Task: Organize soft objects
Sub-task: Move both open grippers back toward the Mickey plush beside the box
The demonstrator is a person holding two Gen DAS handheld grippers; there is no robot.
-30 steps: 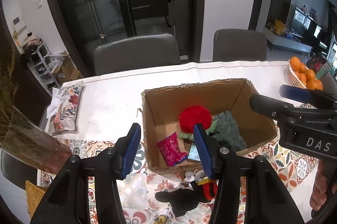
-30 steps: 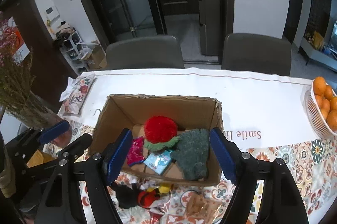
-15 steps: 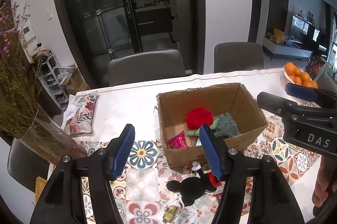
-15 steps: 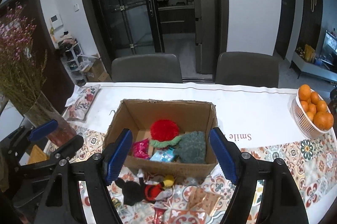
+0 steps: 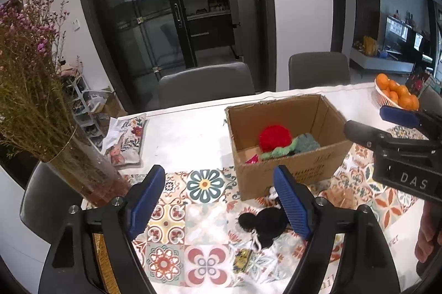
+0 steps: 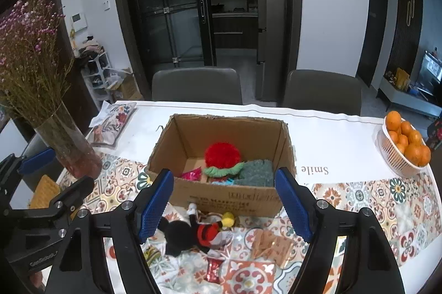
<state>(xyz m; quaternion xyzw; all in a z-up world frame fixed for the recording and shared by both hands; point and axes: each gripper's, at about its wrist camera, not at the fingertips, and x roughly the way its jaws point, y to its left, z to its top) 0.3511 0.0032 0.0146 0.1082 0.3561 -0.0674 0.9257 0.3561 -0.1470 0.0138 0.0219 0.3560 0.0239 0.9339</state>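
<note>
- We are at a dining table point(image 6: 317, 144) under a white runner and a patterned cloth, dark glass doors and two grey chairs behind it.
- The cardboard box point(image 6: 229, 194) sits at the middle and already holds a red pom-pom toy point(image 6: 222, 154), a green knitted piece point(image 6: 257, 169) and a pink packet point(image 6: 192, 173).
- Still outside, touching the box's near wall at 6 o'clock, lies the black plush mouse point(image 6: 187, 233), with small packets on the cloth around it.
- Compared with a second ago, both views show the box smaller and farther off: we have drawn back from it.
- Our left gripper point(image 5: 221, 200) is opening its jaws, wider than a second ago, with nothing between them; the mouse lies below at 5 o'clock.
- Our right gripper point(image 6: 223, 204) holds its jaws apart and empty, unchanged.
- We judge one item was just dropped in, and the mouse is the likely next pick.
- Outward: a vase of dried flowers point(image 6: 69, 147) at 9 o'clock, a floral pouch point(image 6: 110, 125) at 10, a basket of oranges point(image 6: 404, 150) at 3.
</note>
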